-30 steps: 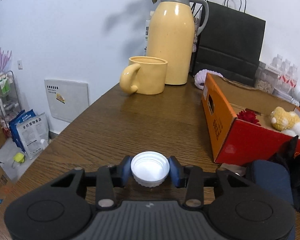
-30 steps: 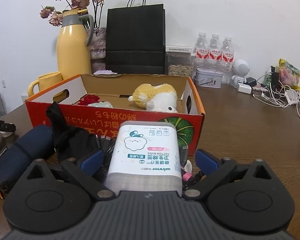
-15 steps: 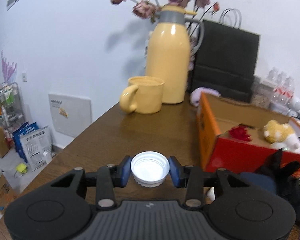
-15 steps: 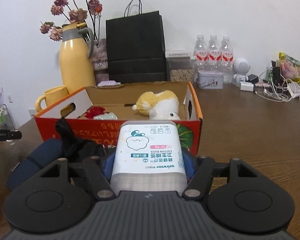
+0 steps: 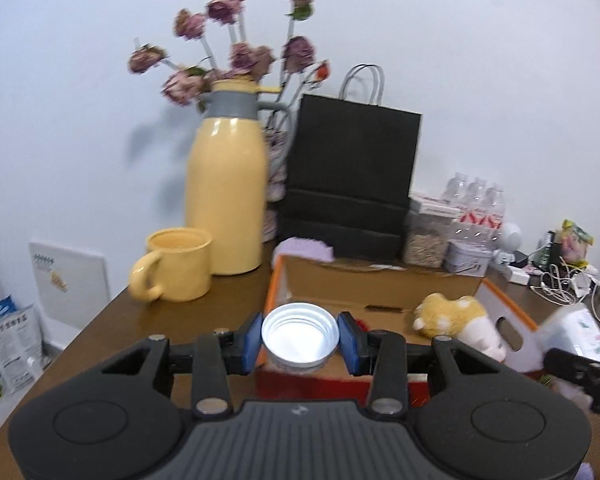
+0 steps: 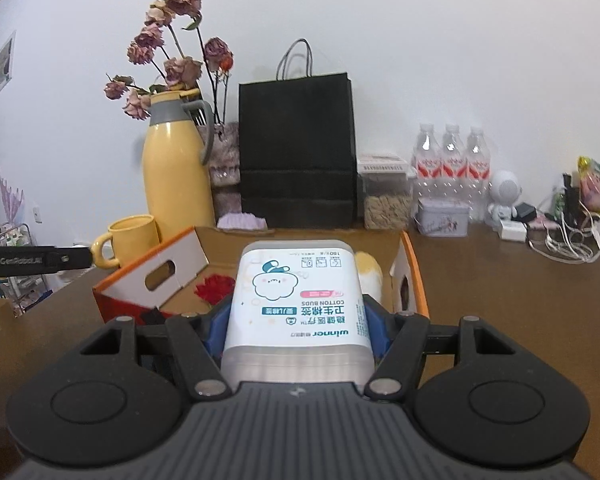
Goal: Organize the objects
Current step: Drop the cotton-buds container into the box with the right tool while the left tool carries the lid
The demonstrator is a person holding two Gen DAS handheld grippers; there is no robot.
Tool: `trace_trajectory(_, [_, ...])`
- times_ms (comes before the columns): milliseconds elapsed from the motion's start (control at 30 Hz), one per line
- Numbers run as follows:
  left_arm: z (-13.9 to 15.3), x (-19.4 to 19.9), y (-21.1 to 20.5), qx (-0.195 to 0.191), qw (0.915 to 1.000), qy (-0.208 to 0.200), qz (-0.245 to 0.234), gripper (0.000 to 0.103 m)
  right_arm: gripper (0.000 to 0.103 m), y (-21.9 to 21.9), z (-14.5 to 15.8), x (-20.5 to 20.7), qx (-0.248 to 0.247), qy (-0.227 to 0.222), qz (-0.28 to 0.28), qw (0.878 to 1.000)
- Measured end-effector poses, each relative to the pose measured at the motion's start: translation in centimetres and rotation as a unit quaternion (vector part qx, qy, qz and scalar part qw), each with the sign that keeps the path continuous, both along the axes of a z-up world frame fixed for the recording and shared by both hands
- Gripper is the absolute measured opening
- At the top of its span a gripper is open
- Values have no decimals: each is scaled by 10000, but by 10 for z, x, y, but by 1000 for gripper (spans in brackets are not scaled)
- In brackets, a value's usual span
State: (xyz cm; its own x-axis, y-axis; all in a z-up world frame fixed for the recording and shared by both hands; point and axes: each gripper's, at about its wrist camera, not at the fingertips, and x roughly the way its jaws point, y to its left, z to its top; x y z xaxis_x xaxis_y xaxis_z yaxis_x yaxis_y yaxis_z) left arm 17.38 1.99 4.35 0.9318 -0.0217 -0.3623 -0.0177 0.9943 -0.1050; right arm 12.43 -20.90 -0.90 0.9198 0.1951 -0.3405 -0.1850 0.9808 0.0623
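I see a brown wooden desk (image 6: 500,280) against a white wall. On it sits an open orange cardboard box (image 6: 148,280) near the far left corner. My right gripper (image 6: 296,324) clamps a white plastic cotton-bud tub (image 6: 296,304) labelled "winner COTTON BUDS", held over the box's near edge. My left gripper (image 5: 300,338) pinches a small white screw cap (image 5: 300,338), open side up, over the box's left end.

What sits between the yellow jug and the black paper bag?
In the right wrist view, a patterned vase holding dried flowers stands between the yellow jug and the black paper bag.
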Motion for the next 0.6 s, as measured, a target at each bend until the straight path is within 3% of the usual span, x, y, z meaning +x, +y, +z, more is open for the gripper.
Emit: trace_trajectory(600, [6,80,-47,360,9987,74,-355,39,66,17,7,82,-308,-34,210,9993])
